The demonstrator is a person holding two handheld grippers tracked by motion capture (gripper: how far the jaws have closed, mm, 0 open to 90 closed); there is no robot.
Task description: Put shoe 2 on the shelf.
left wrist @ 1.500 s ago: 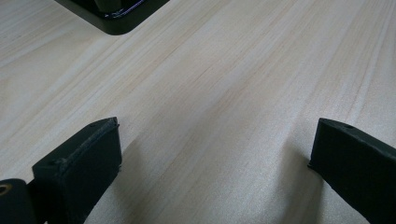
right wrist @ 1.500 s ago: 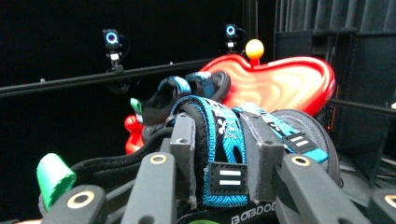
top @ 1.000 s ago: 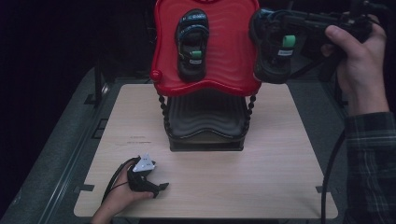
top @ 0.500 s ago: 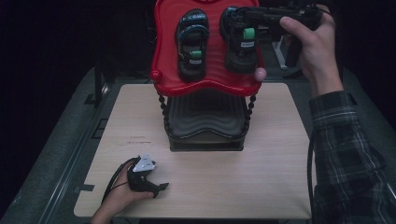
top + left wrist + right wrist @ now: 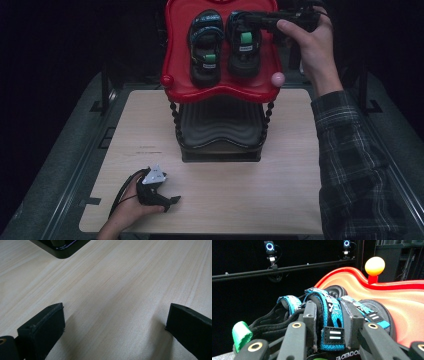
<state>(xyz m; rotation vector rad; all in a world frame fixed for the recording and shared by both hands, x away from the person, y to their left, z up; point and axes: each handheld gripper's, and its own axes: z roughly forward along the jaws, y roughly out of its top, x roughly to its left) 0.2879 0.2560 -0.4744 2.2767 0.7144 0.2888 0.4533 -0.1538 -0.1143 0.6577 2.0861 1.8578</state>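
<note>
Gripping a blue strap of the black sandal with the green heel tab (image 5: 244, 50), the right gripper (image 5: 250, 20) holds it on the glossy red wavy-edged tray (image 5: 220, 92), beside the matching sandal (image 5: 205, 47). Well below the tray, the left gripper (image 5: 159, 192) rests wide open on the pale wooden tabletop (image 5: 120, 290).

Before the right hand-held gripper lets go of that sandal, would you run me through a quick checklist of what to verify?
1. Right hand-held gripper shut on the right sandal's blue strap: ok.
2. Right sandal over the red tray, beside the left sandal: ok.
3. Right sandal's sole resting fully on the tray: cannot tell.
4. The two sandals side by side without overlapping: ok.
5. Left hand-held gripper low on the wooden table, jaws open, holding nothing, away from the rack: ok.
6. Rack's black base standing square on the table: ok.
</note>
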